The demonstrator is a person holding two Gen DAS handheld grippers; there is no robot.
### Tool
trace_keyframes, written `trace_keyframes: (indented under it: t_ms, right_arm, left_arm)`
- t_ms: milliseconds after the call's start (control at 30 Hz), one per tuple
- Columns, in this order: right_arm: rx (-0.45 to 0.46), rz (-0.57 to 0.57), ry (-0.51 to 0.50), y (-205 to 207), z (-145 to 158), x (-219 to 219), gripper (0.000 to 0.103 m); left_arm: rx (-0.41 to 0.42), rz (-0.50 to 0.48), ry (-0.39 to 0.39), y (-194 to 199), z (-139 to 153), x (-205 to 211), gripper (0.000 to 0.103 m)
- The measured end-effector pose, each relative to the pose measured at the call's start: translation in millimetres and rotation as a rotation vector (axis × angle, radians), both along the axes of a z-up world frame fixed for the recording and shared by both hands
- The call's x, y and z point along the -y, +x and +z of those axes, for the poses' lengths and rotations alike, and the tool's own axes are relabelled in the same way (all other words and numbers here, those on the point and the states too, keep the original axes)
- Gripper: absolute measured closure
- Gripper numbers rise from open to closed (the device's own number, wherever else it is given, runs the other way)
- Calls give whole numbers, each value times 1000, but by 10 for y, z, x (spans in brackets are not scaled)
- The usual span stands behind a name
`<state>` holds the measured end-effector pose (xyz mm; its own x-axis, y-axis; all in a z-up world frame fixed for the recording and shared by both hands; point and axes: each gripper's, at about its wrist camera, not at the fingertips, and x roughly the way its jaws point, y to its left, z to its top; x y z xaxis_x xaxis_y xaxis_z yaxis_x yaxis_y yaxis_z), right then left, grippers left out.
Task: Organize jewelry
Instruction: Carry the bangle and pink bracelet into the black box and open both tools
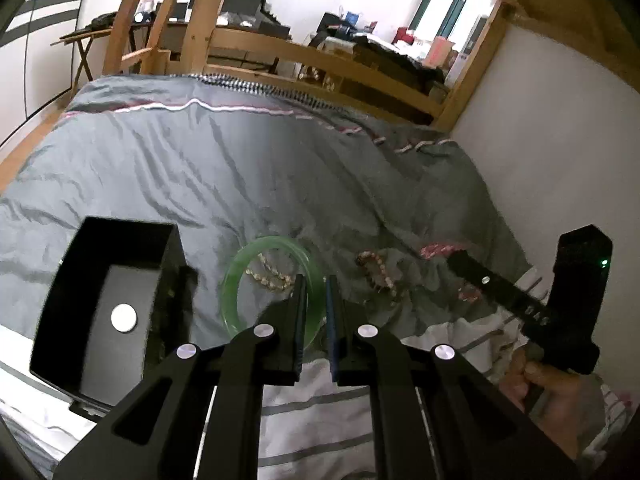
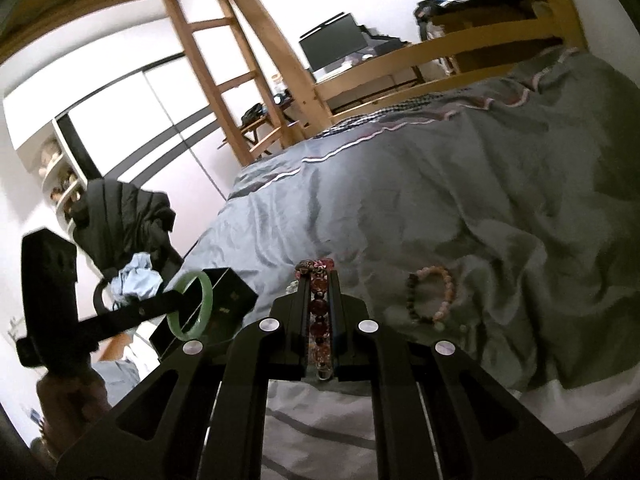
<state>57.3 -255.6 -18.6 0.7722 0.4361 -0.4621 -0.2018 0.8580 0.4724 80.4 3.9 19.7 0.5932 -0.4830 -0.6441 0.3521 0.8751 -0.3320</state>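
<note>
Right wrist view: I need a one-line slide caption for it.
Right gripper clamps a red beaded bracelet above the grey duvet, while a pink-and-dark beaded bracelet lies alongside.

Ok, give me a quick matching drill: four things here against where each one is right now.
Things:
1. green bangle
2. red bead bracelet
3. pink-and-dark bracelet
4. black box

Places:
A. lying loose on the grey duvet
B. clamped in the right gripper
C. open, to the left of the left gripper
D. clamped in the left gripper

Pairs: 1-D, 2-B, 3-A, 4-C
</note>
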Motion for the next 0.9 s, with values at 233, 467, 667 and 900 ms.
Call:
trace_keyframes:
  t_ms: [233, 467, 667, 900]
  right_arm:
    - [0, 80, -55, 130, 120, -499, 94]
    - [11, 167, -93, 311, 237, -1045, 94]
    - [24, 233, -131, 494, 323, -1511, 95]
    - [21, 292, -145, 738, 282, -1985, 95]
  left_arm:
    - [14, 48, -40, 43, 85, -329, 95]
    - [20, 126, -50, 86, 90, -684, 95]
    - [19, 206, -36, 55, 48, -954, 94]
    - [-22, 295, -45, 85, -41, -1236, 94]
